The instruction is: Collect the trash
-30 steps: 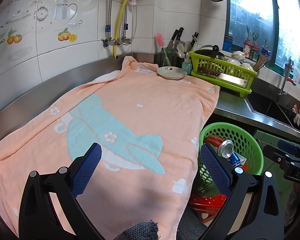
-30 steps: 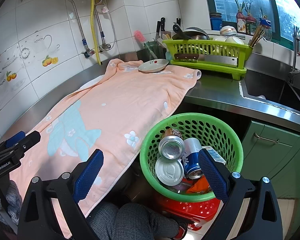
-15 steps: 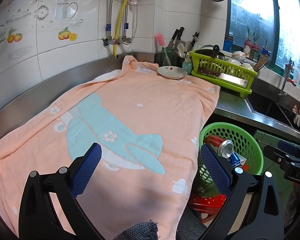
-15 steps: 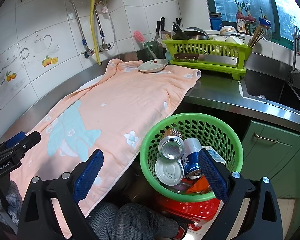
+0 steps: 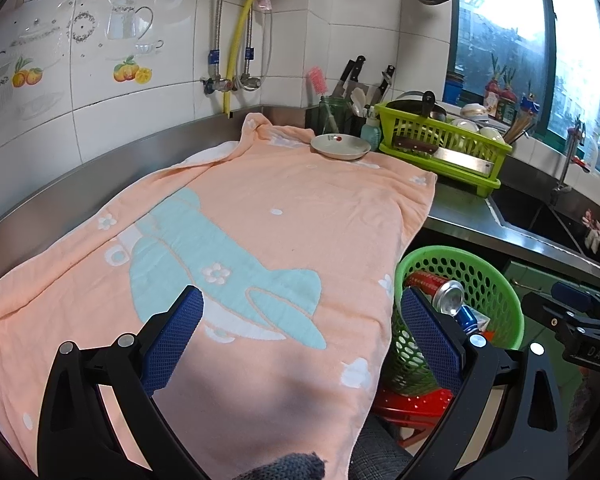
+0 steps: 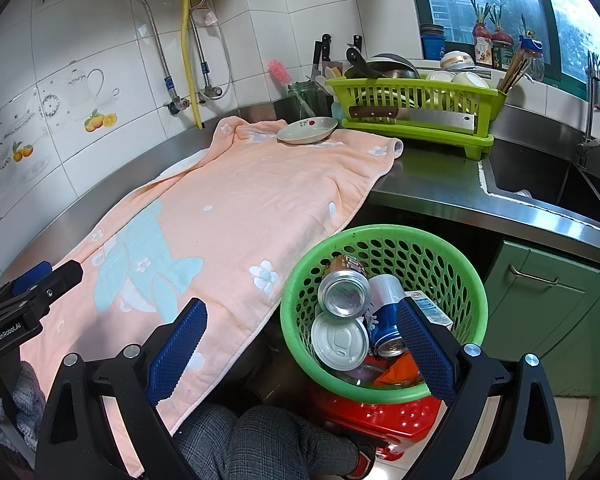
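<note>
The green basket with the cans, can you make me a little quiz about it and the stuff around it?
1. True or false: the green basket sits on the counter.
2. What rests on the far end of the pink towel? A) a cup B) a small dish C) a knife
3. Fill in: both hand-held grippers, left and right, are ____ and hold nothing.

Key:
1. False. It stands below the counter edge on a red stool, with cans inside.
2. B, the small dish.
3. open
</note>
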The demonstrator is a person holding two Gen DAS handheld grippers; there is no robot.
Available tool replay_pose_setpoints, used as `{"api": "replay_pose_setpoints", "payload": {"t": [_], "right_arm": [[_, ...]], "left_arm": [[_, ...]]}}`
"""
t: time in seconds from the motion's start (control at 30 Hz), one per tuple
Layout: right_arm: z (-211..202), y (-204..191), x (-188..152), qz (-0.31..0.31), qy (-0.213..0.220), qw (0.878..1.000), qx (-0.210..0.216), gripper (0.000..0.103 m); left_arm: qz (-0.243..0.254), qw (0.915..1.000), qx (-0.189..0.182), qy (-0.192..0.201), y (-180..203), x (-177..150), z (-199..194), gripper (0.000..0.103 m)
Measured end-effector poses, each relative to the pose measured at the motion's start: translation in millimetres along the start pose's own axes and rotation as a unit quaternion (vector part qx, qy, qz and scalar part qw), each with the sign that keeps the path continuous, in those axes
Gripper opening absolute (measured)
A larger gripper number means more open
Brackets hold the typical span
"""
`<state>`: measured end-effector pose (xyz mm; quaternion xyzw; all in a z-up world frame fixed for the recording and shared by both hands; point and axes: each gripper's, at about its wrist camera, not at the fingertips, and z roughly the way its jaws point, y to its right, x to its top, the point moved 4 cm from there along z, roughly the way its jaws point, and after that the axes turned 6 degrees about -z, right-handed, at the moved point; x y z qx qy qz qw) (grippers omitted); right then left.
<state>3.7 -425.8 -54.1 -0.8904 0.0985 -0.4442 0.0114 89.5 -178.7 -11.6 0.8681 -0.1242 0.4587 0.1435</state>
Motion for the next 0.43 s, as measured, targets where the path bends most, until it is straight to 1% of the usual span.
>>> {"api": "replay_pose_setpoints", "payload": {"t": [0.43], "right_arm": [[1.7,1.9,-1.2,0.001,-0.001,1.000,0.000,0.092]], "left_arm": [[0.004,1.0000,-0.001,0.000,5.7,-3.4,-0.7,0.098]]}}
